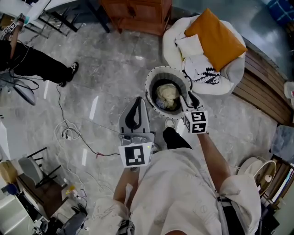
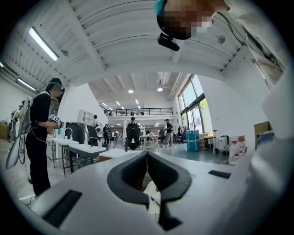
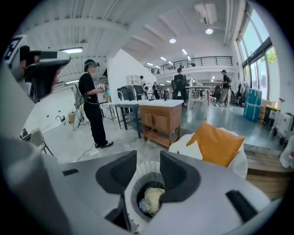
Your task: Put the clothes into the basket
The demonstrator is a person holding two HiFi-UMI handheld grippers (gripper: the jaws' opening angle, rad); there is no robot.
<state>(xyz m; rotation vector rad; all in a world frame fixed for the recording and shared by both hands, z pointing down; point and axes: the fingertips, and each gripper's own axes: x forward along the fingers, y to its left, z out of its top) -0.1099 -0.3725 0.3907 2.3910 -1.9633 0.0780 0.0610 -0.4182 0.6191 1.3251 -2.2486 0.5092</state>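
One pale garment (image 1: 167, 94) lies in the basket (image 1: 152, 78) below your open, empty right hand-held gripper (image 3: 148, 161); white clothes (image 1: 202, 69) beyond it are left.

One basket (image 1: 148, 87), one orange cushion (image 1: 216, 39)

Three cameras: one overhead, two riding the grippers.

The head view looks steeply down at the floor, with the left gripper (image 1: 135, 110) and right gripper (image 1: 190, 98) close beneath it and the basket (image 1: 148, 92) just beyond. The right gripper view tilts down past its own jaws into that same basket (image 3: 143, 170), near it, and shares the cushion (image 1: 218, 39) (image 3: 215, 144), cabinet (image 1: 138, 13) (image 3: 161, 119) and standing person (image 1: 32, 62) (image 3: 92, 105) with the head view. The left gripper view faces level across the hall (a person (image 2: 39, 133) at its left, likely the same one).
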